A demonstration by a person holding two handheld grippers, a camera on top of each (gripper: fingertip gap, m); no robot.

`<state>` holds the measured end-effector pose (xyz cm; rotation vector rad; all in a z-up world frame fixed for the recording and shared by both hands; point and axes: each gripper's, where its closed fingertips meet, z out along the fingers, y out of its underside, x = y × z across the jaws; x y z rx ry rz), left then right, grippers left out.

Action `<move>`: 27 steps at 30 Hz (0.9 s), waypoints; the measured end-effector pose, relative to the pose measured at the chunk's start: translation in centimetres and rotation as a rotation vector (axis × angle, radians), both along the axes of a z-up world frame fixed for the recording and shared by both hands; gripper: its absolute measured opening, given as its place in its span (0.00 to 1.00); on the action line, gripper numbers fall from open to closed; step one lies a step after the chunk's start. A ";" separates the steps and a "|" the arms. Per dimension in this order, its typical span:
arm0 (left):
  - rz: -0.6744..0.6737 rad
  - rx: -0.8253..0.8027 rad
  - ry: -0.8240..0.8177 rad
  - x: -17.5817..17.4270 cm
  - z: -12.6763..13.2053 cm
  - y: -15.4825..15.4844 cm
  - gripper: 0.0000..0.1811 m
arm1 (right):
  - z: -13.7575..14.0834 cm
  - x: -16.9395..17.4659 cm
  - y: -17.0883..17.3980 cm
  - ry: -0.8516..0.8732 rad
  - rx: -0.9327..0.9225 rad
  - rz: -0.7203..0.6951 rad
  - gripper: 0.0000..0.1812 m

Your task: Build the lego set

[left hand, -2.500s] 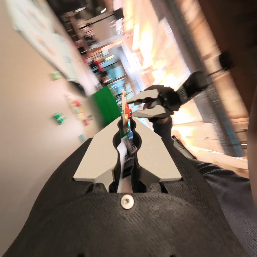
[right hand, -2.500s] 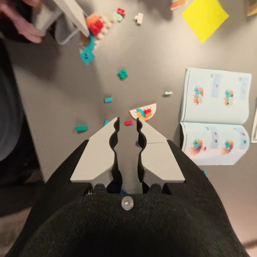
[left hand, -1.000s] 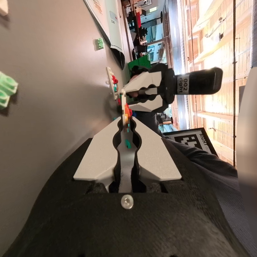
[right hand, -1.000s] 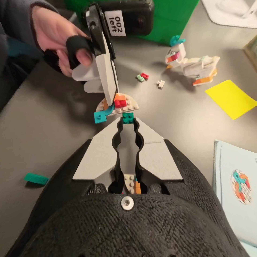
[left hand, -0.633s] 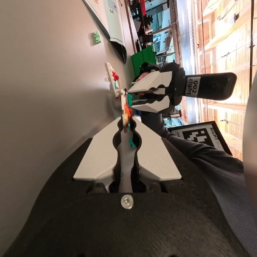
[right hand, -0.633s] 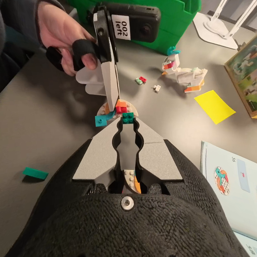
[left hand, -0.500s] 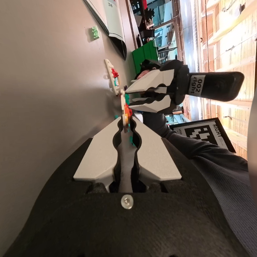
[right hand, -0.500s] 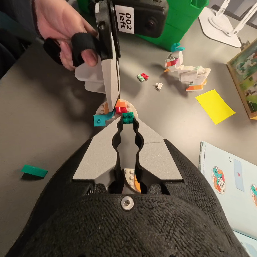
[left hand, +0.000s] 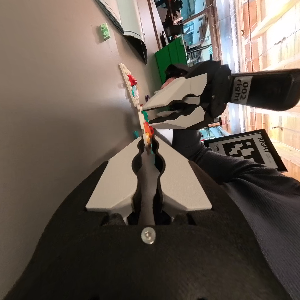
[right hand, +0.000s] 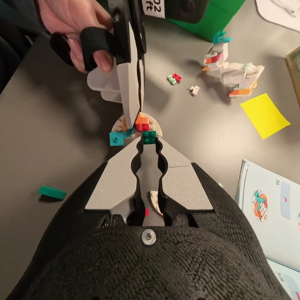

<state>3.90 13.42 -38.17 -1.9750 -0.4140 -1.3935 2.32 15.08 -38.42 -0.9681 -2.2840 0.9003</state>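
Grey table [right hand: 203, 138], yellow note [right hand: 264, 115], booklet [right hand: 266, 203], loose bricks [right hand: 174, 78]

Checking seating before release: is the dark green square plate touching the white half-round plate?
Touching. The left wrist view shows the dark green square plate pressed flat against the white half-round plate, no gap, with the right gripper shut on it.

From my left hand-held gripper [left hand: 148, 142]: its grey fingers are closed on the near edge of a white half-round plate [left hand: 141, 123], my landmark, held on edge and carrying a green brick [left hand: 145, 116], orange bricks [left hand: 146, 128] and a red brick [left hand: 151, 129]. The right hand-held gripper [left hand: 146, 116] comes in from the plate's right, tips pinching the green brick. Beyond the plate, a second white studded plate [left hand: 129, 88] lies on the grey tabletop [left hand: 56, 97]. Farther beyond: a pale green brick [left hand: 105, 33], an open booklet [left hand: 129, 24], a green bin [left hand: 170, 58]. A dark sleeve [left hand: 235, 186] sits to the plate's right.
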 end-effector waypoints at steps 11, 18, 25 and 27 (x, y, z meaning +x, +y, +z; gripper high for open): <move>0.018 0.035 0.210 0.1 -0.5 0.0 0.04 | -0.5 0.0 0.1 -0.038 0.090 -0.052 0.07; 0.062 0.249 0.716 -1.2 1.4 0.5 0.04 | 2.2 -1.2 0.9 0.311 0.242 -0.126 0.07; 0.123 0.356 0.968 -1.6 3.2 1.4 0.04 | 4.6 -0.9 1.8 0.554 0.476 -0.231 0.04; 0.151 0.340 0.965 -2.2 3.0 1.6 0.04 | 5.1 -0.6 1.7 0.583 0.470 -0.247 0.00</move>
